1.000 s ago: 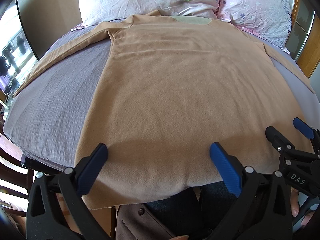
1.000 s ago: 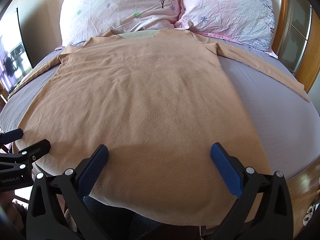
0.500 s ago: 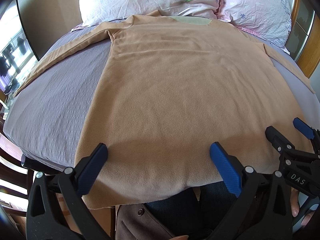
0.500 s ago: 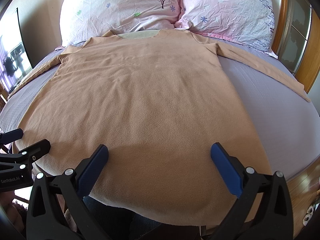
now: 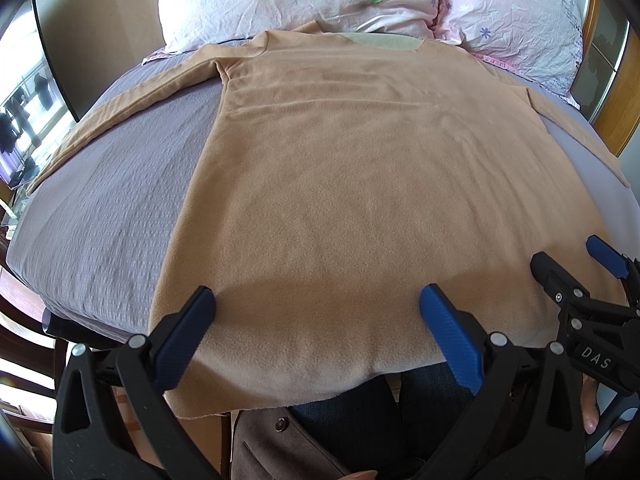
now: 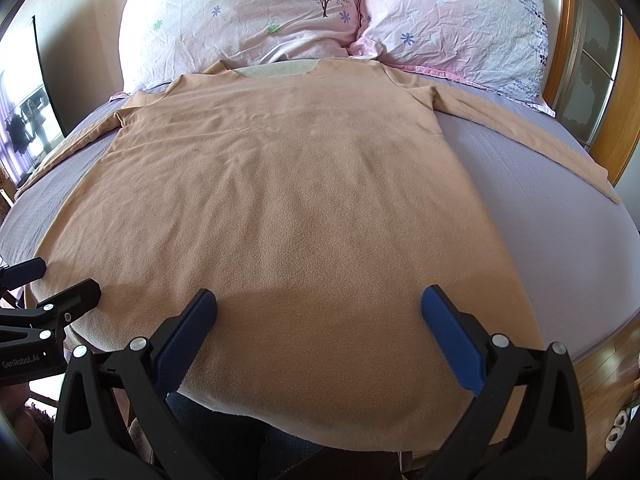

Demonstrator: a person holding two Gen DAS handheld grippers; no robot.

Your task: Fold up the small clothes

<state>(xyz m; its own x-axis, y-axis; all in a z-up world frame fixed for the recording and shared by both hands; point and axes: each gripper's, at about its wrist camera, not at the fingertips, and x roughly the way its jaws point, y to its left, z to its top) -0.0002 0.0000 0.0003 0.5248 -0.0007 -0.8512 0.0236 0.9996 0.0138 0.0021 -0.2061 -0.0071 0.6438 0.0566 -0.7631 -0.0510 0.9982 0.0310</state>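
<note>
A tan long-sleeved shirt (image 5: 360,184) lies flat on the bed with its collar toward the pillows and both sleeves spread out; it also shows in the right wrist view (image 6: 288,208). Its hem hangs over the near bed edge. My left gripper (image 5: 316,312) is open and empty, just above the hem's left part. My right gripper (image 6: 318,312) is open and empty, just above the hem's right part. Each gripper shows at the edge of the other's view: the right one (image 5: 568,268) and the left one (image 6: 52,284).
The bed has a grey-lilac sheet (image 5: 108,208). Two flowered pillows (image 6: 248,16) lie at the head. A wooden frame (image 6: 624,92) stands at the right. The person's legs (image 5: 360,420) are below the hem at the near edge.
</note>
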